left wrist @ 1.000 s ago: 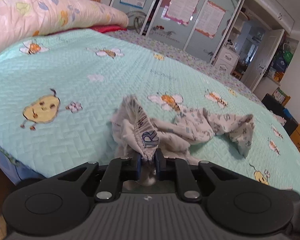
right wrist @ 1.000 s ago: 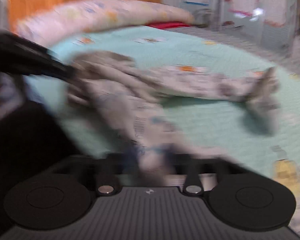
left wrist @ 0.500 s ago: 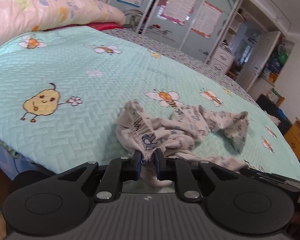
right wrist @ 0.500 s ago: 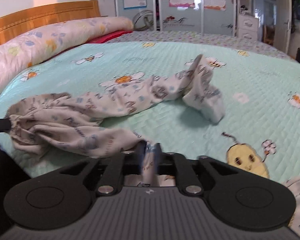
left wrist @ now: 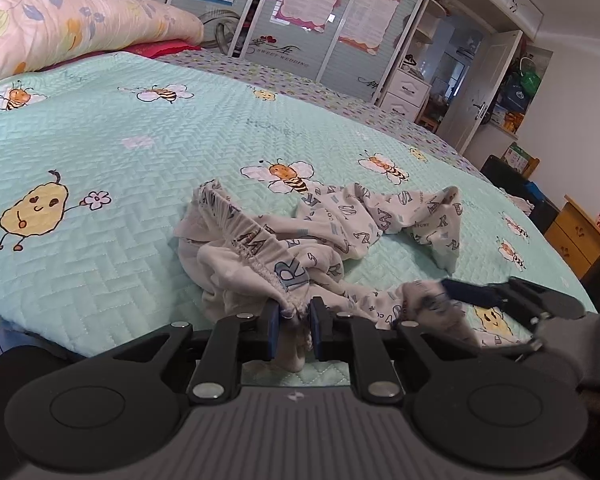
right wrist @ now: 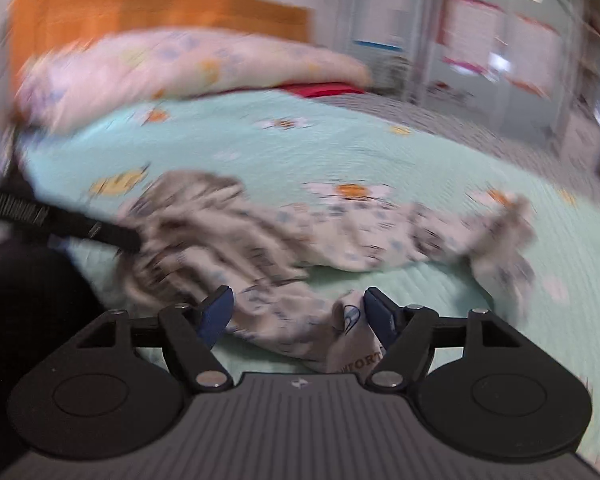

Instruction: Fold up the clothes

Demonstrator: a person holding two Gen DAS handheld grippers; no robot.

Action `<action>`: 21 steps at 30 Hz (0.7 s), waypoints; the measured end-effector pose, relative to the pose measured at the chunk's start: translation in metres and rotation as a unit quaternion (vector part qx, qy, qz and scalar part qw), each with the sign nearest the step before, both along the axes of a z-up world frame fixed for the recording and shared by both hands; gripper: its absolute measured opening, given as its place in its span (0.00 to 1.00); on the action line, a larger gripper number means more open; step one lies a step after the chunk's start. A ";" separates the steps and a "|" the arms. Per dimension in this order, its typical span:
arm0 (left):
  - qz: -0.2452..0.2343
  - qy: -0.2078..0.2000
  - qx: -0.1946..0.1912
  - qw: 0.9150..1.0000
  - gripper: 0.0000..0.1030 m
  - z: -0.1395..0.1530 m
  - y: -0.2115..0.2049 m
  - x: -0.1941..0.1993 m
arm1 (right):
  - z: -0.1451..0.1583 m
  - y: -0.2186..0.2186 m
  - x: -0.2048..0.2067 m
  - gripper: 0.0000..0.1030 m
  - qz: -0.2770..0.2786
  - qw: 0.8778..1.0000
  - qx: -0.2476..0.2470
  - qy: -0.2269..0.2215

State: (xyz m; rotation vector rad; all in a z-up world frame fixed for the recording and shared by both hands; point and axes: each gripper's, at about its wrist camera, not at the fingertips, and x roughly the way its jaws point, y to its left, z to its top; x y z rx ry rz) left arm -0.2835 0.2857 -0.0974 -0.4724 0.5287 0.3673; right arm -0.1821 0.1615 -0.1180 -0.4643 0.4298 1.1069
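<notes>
Bedspread (left wrist: pixel 140 128); left claw (left wrist: pixel 293 314) gripping trousers (left wrist: pixel 340 232).

Pale crumpled letter-print garment (left wrist: pixel 340 232): big blue "R", scattered capitals, partial "COMFORT". Mint-green quilted bedspread (left wrist: pixel 100 132): faint "HONEY". Grey sliding wardrobe door (left wrist: pixel 276 46): "SWEET WEDDING" decal. Pink posters on the doors: unreadable.

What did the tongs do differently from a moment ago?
The right tongs opened: half a second ago they were pinched on the pants, now their jaws stand wide with cloth lying loose between them. The left tongs stay clamped on the waistband. The pants still lie crumpled on the bed.
</notes>
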 end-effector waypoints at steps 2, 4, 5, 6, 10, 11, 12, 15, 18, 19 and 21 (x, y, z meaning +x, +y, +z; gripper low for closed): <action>0.002 -0.001 -0.001 1.000 0.15 0.001 0.000 -0.002 | -0.007 0.014 -0.009 0.70 0.028 0.999 -0.021 -0.027; 0.004 -0.001 -0.001 1.000 0.15 0.000 0.001 -0.003 | -0.015 0.024 -0.015 0.69 0.038 0.997 -0.036 -0.063; 0.007 -0.001 0.000 1.000 0.15 0.001 0.002 -0.004 | -0.019 0.028 -0.015 0.67 0.031 0.995 -0.046 -0.082; 0.012 0.000 0.000 1.000 0.15 0.000 0.003 -0.005 | -0.018 0.027 -0.009 0.63 0.017 0.995 -0.046 -0.081; 0.037 -0.001 -0.008 0.999 0.15 -0.003 0.017 -0.010 | 0.004 0.001 0.032 0.64 -0.042 0.999 0.003 0.009; 0.040 -0.002 -0.012 0.999 0.15 -0.004 0.020 -0.010 | 0.012 -0.009 0.046 0.64 -0.061 0.997 0.027 0.036; 0.040 -0.002 -0.013 0.999 0.15 -0.005 0.021 -0.009 | 0.017 -0.017 0.059 0.67 -0.088 0.994 0.044 0.049; 0.039 -0.002 -0.015 0.999 0.15 -0.008 0.021 -0.004 | 0.025 -0.035 0.104 0.70 -0.189 0.976 0.073 0.076; 0.038 -0.002 -0.018 0.999 0.15 -0.010 0.021 0.000 | 0.013 -0.039 0.151 0.70 -0.280 0.955 0.047 0.083; 0.039 0.001 -0.019 0.999 0.17 -0.011 0.022 0.002 | 0.008 -0.038 0.162 0.70 -0.286 0.954 0.039 0.085; 0.041 0.007 -0.021 0.999 0.23 -0.013 0.026 0.003 | -0.001 -0.028 0.182 0.70 -0.291 0.953 0.025 0.082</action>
